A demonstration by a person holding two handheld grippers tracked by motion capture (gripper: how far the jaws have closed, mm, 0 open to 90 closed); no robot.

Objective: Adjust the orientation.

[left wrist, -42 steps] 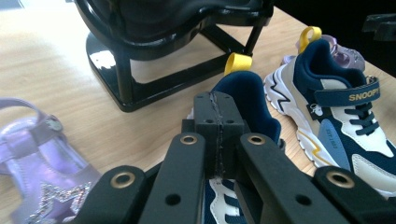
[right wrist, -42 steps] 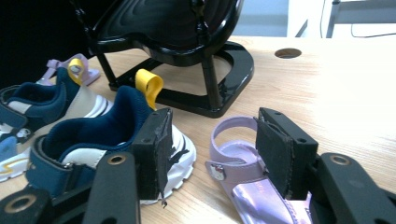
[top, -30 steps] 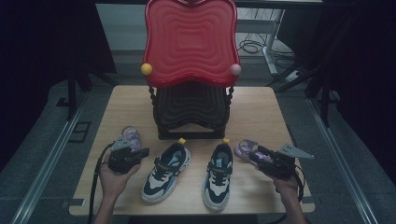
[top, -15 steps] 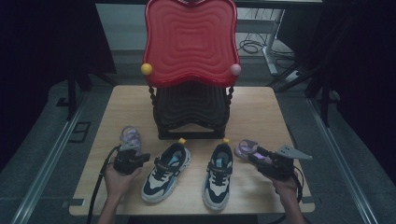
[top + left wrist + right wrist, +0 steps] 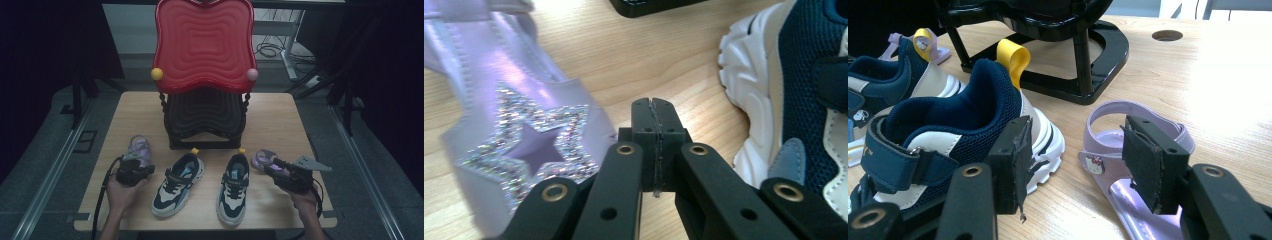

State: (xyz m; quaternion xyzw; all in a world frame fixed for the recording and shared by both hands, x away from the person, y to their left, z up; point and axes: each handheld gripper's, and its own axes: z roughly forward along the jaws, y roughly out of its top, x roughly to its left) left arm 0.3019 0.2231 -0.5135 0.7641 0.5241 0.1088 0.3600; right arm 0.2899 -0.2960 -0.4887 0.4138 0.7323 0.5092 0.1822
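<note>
While the left claw [image 5: 654,145] is held fully closed on nothing just beside the left purple sandal [image 5: 524,130] on the table [image 5: 280,120], the right claw [image 5: 1073,165] is kept wide open, seemingly around the right purple sandal [image 5: 1138,200], pads clear.

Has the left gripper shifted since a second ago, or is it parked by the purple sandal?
Yes. In the high view the left gripper has slid toward the near table edge, uncovering more of the purple sandal; its jaws are shut on nothing.
</note>
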